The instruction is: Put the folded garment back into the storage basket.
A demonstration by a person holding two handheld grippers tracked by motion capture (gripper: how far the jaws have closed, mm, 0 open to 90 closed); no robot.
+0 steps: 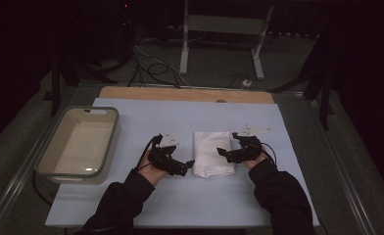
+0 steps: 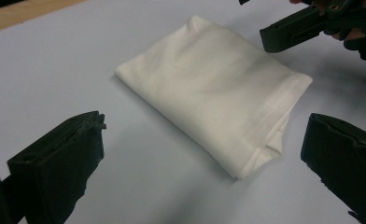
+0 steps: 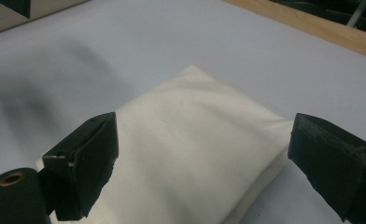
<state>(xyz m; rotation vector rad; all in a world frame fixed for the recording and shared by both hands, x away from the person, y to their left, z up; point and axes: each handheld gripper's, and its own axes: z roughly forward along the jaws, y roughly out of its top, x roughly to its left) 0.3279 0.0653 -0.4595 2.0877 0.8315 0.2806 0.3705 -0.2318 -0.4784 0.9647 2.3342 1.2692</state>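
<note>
Folded white cloth [image 1: 211, 153] lies flat on the pale blue table cover [image 1: 190, 117], right between my two grippers. In the left gripper view the cloth [image 2: 209, 91] sits ahead of the jaws and a bit toward the right jaw, folded corner nearest that jaw, nothing clamped. My left gripper [image 1: 186, 166] has its jaws spread wide, tips just beside the cloth's near left corner; I can't tell whether they touch it. My right gripper [image 1: 223, 152] is also spread wide, and in the right gripper view the cloth [image 3: 190, 144] fills the gap between the jaws and runs under them, so it hangs over the cloth's right edge, not gripping. Right gripper's tip [image 2: 291, 32] shows beyond the cloth's far side in the left gripper view. Hands and dark sleeves [image 1: 283, 196] sit behind both grippers. Well off to the outer side of my left gripper sits a cream tub [image 1: 80, 142] with a grey-green rim. Wooden table edge [image 1: 185, 94] lies far ahead of both.
</note>
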